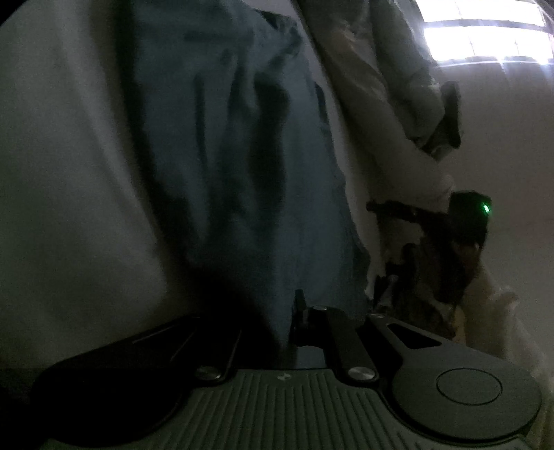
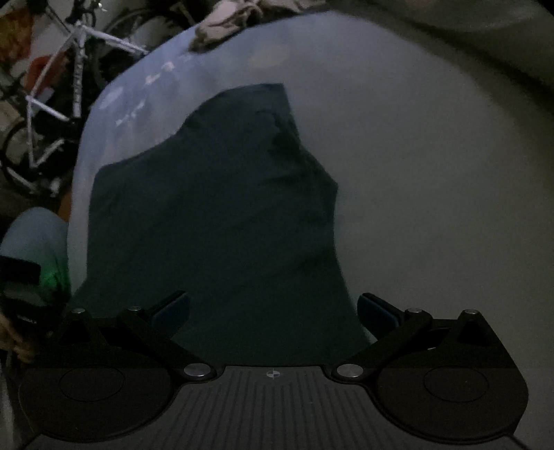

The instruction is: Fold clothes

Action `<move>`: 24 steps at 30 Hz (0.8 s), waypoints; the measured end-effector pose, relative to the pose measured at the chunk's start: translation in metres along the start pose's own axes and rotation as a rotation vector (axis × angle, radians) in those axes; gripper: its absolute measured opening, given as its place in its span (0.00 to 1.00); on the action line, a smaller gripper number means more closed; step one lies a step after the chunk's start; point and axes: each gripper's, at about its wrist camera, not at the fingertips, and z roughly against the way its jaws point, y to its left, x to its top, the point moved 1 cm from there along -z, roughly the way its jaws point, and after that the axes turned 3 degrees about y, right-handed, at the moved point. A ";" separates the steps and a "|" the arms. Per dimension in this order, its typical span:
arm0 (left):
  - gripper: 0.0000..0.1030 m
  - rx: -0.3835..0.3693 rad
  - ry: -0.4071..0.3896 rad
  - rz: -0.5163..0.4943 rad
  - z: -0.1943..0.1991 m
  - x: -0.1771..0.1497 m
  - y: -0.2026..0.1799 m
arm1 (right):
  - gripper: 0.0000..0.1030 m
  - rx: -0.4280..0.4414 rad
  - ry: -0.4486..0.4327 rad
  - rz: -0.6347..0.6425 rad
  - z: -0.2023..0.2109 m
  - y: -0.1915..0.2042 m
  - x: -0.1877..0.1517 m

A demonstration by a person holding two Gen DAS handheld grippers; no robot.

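A dark blue-grey garment lies spread on a pale table, running from a narrow end at the far side to a wide end close to me. My right gripper hovers over its near edge, open, with the blue-padded fingers wide apart and the cloth beneath them. In the left wrist view the same garment stretches away in folds from my left gripper, which is shut on its edge. The right gripper's body, with a green light, shows at the right, held by a hand.
A person's sleeve crosses the upper right below a bright window. A heap of pale clothes sits at the table's far edge. A white-framed bicycle stands beyond the table's left side.
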 end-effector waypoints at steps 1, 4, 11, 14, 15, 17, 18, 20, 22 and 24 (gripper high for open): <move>0.09 -0.002 0.005 0.002 0.000 0.000 0.001 | 1.00 0.021 0.009 0.003 -0.005 -0.006 0.004; 0.09 0.000 0.019 -0.028 0.003 0.003 -0.002 | 1.00 0.075 0.046 0.036 -0.025 -0.018 0.011; 0.09 -0.010 0.043 -0.066 0.011 0.008 -0.005 | 1.00 0.219 0.086 0.075 -0.041 -0.039 0.017; 0.09 -0.018 0.053 -0.064 0.011 0.009 -0.003 | 1.00 0.235 0.079 0.064 -0.039 -0.037 0.014; 0.09 -0.023 0.056 -0.058 0.011 0.009 -0.002 | 1.00 0.243 0.071 0.053 -0.039 -0.038 0.013; 0.09 -0.029 0.055 -0.044 0.010 0.009 -0.001 | 1.00 0.273 0.072 0.035 -0.044 -0.037 0.015; 0.09 -0.034 0.051 -0.041 0.010 0.009 -0.001 | 1.00 0.276 0.079 0.040 -0.043 -0.037 0.014; 0.09 -0.041 0.043 -0.050 0.011 0.009 -0.002 | 1.00 0.292 0.107 0.050 -0.048 -0.035 0.017; 0.09 -0.043 0.035 -0.068 0.013 0.008 -0.004 | 1.00 0.306 0.129 0.061 -0.055 -0.033 0.022; 0.09 -0.039 0.031 -0.091 0.018 0.004 -0.004 | 1.00 0.336 0.138 0.056 -0.058 -0.034 0.025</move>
